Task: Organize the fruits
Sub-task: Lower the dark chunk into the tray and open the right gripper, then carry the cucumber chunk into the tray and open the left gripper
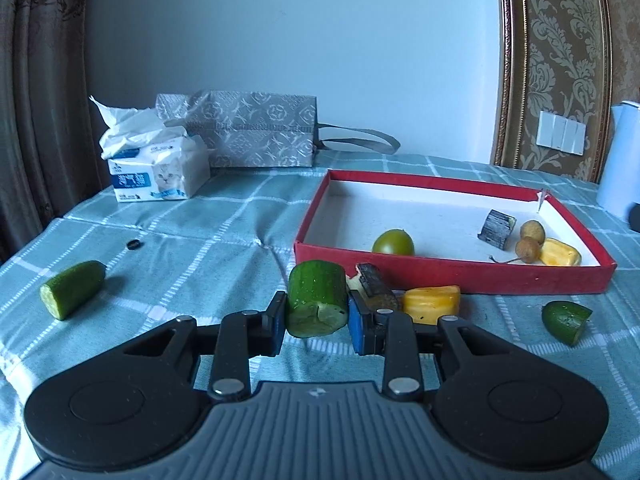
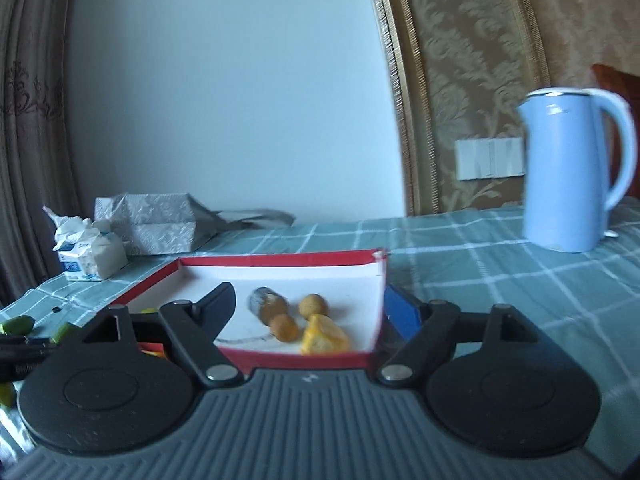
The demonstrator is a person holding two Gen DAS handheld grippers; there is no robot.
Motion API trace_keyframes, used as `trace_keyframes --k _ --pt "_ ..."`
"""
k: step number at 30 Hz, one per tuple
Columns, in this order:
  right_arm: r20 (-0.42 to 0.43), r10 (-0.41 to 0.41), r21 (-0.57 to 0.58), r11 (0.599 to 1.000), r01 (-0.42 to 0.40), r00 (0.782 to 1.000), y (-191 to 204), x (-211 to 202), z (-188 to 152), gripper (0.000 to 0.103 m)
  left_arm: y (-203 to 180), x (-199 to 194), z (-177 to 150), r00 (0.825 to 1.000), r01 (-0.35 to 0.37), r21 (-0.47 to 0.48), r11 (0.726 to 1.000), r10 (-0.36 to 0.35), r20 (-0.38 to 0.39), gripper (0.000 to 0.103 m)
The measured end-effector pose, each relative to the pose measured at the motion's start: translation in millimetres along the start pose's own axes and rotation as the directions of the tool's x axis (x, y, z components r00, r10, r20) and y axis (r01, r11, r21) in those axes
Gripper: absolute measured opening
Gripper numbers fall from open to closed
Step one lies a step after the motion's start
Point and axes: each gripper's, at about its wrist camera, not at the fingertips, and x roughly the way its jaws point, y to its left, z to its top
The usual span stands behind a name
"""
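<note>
The right wrist view is blurred, so the things in the red box [image 2: 256,360] read only as a dark cylinder-like piece [image 2: 267,305], two small brown round fruits [image 2: 313,305] and a yellow chunk [image 2: 323,336]; the box's near left corner is hidden behind the gripper's black linkage, and at the far left edge a few green pieces [image 2: 18,325] are cut off and hard to name. In the left wrist view the dark piece [image 1: 376,286] just behind the held cucumber is partly covered by it and by the blue pad, and what it is cannot be told; a yellow chunk [image 1: 431,304] lies beside it, close against the box's near wall [image 1: 452,276].

The left gripper [image 1: 317,322] is closed on a cucumber chunk [image 1: 317,298], its blue pads [image 1: 357,326] pressing both sides, the cut face toward the camera, held just in front of the box and above the checked surface [image 1: 192,240]; the right gripper [image 2: 308,312] is spread wide and holds nothing, its fingers straddling the box's right-hand end.

Inside the box lie a round green fruit [image 1: 393,242], a dark block [image 1: 496,229], two brown fruits [image 1: 528,249] and another yellow piece [image 1: 560,252]; one cucumber end [image 1: 72,289] lies well left on the surface, a green wedge [image 1: 567,321] to the right.
</note>
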Motion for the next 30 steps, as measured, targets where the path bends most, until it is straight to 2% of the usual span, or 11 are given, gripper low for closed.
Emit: trace_keyframes --k 6,9,17,25,30 --pt "0.011 -0.009 0.058 0.998 0.008 1.0 -19 -1 -4 0.08 -7 -9 7 0.999 -0.047 0.023 0.999 0.047 0.017 0.03" --pt "-0.003 0.008 0.075 0.997 -0.008 1.0 -21 -1 -6 0.08 -13 -13 13 0.998 -0.051 0.038 0.998 0.05 0.029 0.03" --pt "0.026 0.021 0.092 0.995 -0.024 0.999 -22 -6 -3 0.08 -41 -12 40 0.997 -0.036 0.083 0.996 0.03 0.065 0.03" --pt "0.016 0.012 0.15 0.989 -0.015 1.0 -32 -4 -2 0.08 -71 20 68 0.998 -0.032 0.135 0.99 0.024 0.06 0.03" --pt "0.009 0.017 0.164 0.986 -0.018 1.0 -34 -2 -2 0.08 -78 56 79 1.0 -0.016 0.142 0.99 0.017 -0.005 0.03"
